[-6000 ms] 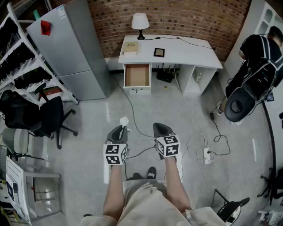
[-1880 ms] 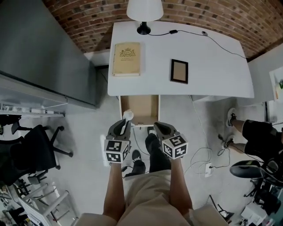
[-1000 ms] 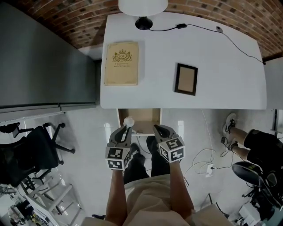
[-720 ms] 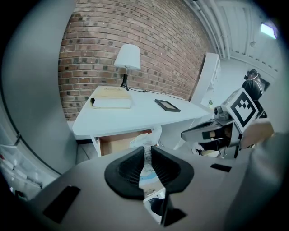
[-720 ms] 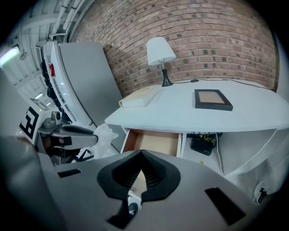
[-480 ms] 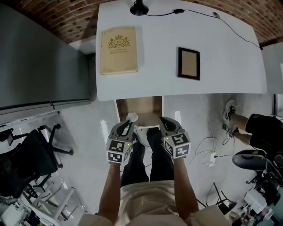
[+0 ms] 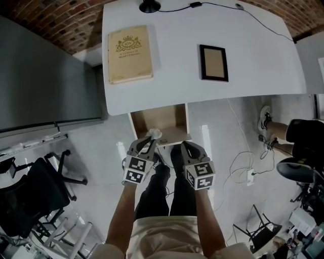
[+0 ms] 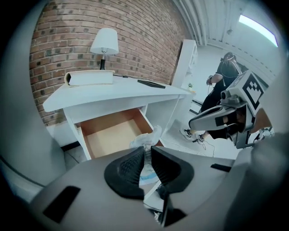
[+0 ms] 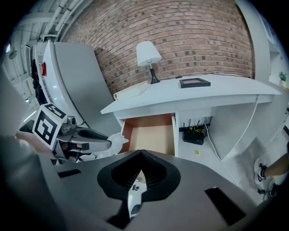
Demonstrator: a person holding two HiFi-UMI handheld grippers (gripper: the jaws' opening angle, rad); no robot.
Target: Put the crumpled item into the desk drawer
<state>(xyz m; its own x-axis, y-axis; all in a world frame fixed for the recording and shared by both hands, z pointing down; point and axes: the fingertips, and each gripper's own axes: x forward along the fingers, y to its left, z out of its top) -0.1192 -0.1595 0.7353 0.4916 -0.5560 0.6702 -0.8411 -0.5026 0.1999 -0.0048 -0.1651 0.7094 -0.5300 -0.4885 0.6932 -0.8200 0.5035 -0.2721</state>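
I look down on a white desk (image 7: 172, 71) set against a red brick wall (image 7: 55, 25), with a tan book (image 7: 129, 54), a dark picture frame (image 7: 213, 62) and the base of a lamp (image 7: 150, 6) on its top. To my left a tall grey cabinet (image 7: 45, 86) stands beside it, and a black office chair (image 7: 35, 195) sits nearer me. The pale glossy floor (image 7: 96, 162) carries white cables running to a power strip (image 7: 249, 177) on my right.

Beige top (image 7: 163, 239), black trousers (image 7: 152, 195); grey left claw (image 7: 150, 141), right claw (image 7: 186, 147), checkered marker cubes (image 7: 135, 170).
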